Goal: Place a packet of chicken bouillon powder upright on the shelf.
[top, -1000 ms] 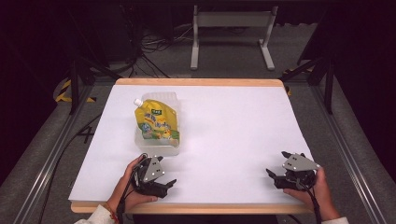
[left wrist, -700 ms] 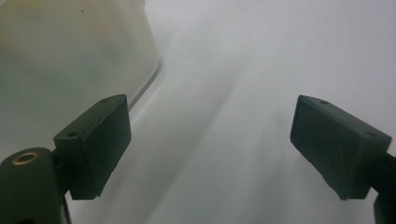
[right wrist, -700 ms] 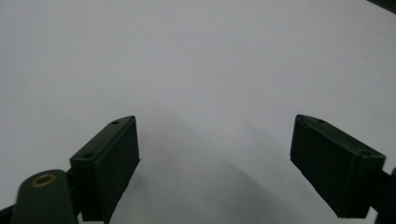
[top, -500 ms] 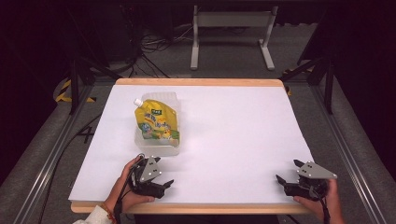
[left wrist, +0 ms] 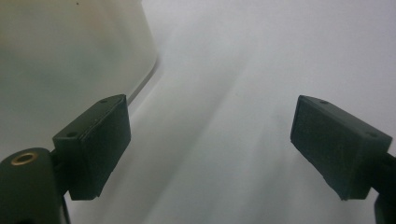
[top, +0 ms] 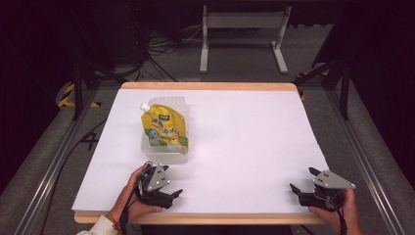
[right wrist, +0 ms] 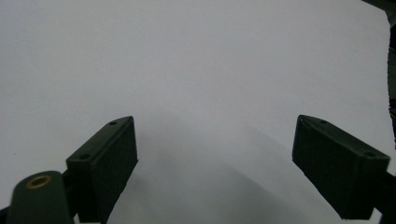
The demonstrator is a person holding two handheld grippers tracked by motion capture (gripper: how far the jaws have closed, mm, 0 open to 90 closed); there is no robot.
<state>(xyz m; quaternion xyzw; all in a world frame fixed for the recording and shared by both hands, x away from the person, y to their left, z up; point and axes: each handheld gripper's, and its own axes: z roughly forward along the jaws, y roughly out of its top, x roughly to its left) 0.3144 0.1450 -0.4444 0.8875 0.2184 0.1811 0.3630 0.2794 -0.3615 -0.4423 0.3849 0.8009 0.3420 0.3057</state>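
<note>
Since a second ago the right hand-held gripper (top: pixel 302 185) has slid toward the worktop's front right corner, away from the middle; over the last half second it has barely shifted. It rests there now with its jaws spread wide and nothing between them, bare white sheet ahead of it in the right gripper view (right wrist: pixel 215 154). Meanwhile the left hand-held gripper (top: pixel 172 194) has kept its place at the front edge, left of centre, jaws likewise parted and empty, pointing rightward along the edge. Just behind it lies the yellow pouch (top: pixel 164 128), flat on top of a clear tub (top: pixel 166 155) in the left half of the worktop (top: pixel 254 132), cap toward the far left corner. In the left gripper view (left wrist: pixel 210 140) the tub's pale wall (left wrist: pixel 70 51) stands close beside the left jaw, not touching it.
</note>
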